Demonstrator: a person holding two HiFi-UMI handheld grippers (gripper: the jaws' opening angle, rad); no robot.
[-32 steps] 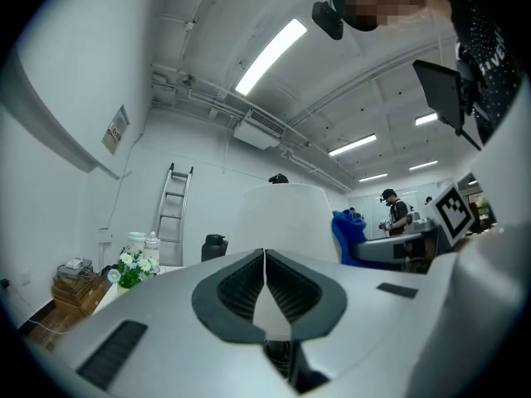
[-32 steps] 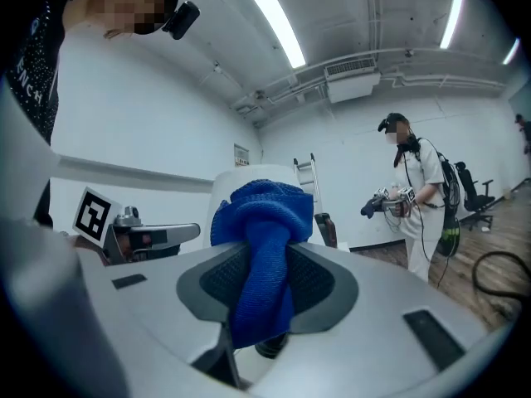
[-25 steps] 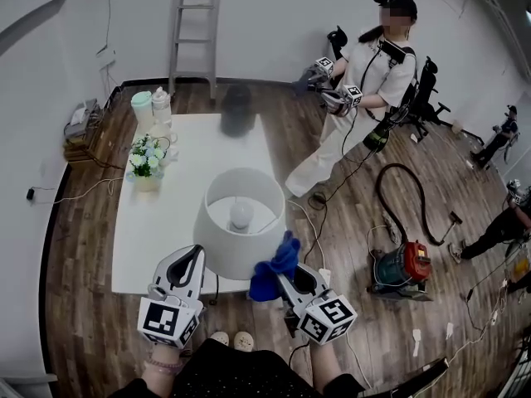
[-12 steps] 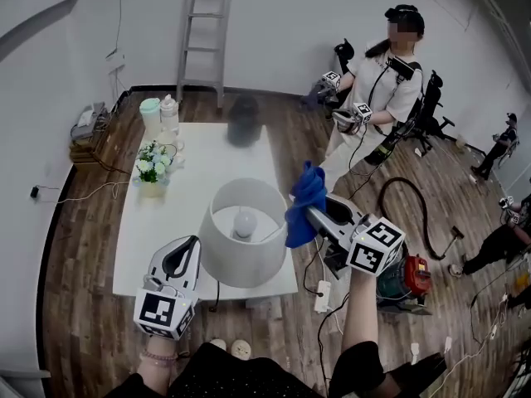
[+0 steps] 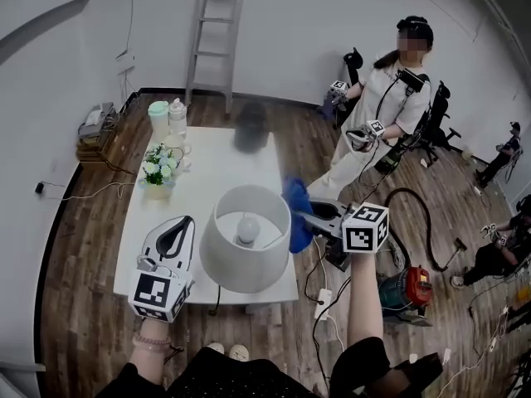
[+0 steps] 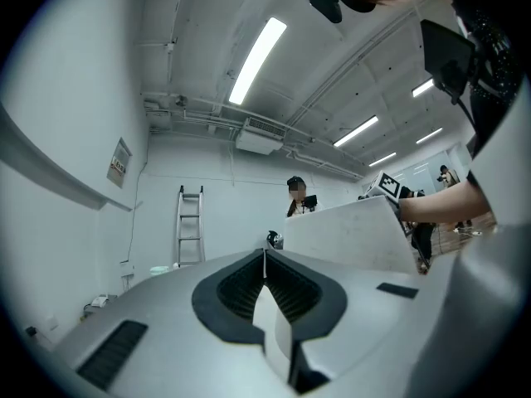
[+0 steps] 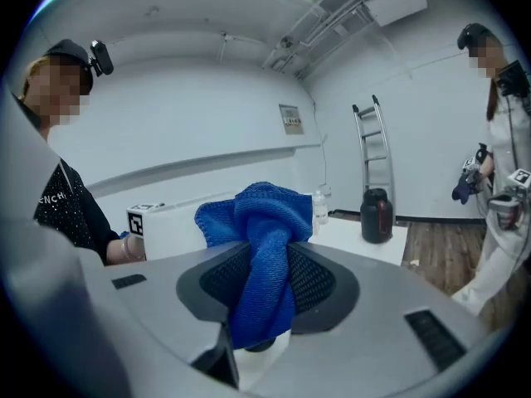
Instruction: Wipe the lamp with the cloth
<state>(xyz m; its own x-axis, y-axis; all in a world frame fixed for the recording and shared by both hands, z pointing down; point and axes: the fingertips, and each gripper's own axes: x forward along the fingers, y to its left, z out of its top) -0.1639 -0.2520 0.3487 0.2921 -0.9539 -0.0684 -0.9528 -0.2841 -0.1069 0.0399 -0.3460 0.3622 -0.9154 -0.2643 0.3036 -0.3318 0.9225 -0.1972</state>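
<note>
Lamp (image 5: 246,239) on white table (image 5: 207,160) — blue cloth (image 5: 297,214) at its shade's right rim.
Right gripper (image 5: 309,220) clamps the cloth; left gripper (image 5: 177,225), jaws together on nothing, hangs beside the shade.

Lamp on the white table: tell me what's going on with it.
A person is wiping it. The right gripper is shut on a blue cloth, held against the lamp, on the right side of its white shade near the rim. The left gripper, shut and empty, hangs by the shade's near left side.
</note>
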